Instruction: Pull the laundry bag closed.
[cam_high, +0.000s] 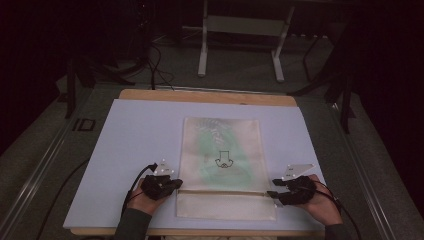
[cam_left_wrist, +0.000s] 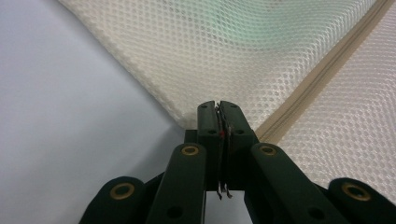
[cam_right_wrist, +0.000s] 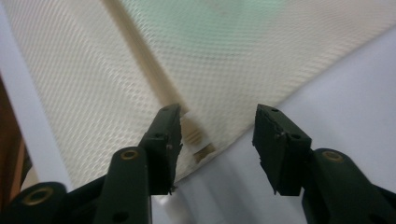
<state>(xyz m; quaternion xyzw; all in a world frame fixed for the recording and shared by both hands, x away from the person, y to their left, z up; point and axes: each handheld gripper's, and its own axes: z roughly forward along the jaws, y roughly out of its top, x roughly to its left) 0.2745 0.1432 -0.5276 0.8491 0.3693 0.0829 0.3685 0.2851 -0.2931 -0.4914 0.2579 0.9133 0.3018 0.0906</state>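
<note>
Centrally, mesh bag (cam_high: 220, 165) on white board (cam_high: 135, 150); left claw (cam_left_wrist: 218, 106) pinched together, right claw (cam_right_wrist: 217, 123) spread.

Dim overhead light; dark surroundings, soft close-up blur.

Dim room, grey carpet floor (cam_high: 240, 65), white desk frame (cam_high: 242, 30) w/ legs behind, floor cables (cam_high: 155, 62).

Wooden table (cam_high: 210, 95) covered by pale blue sheet (cam_high: 135, 150). Cream mesh bag (cam_high: 222, 165) lies flat on the sheet, centre-near edge, zipper strip (cam_high: 220, 191) across it, something green inside.
</note>
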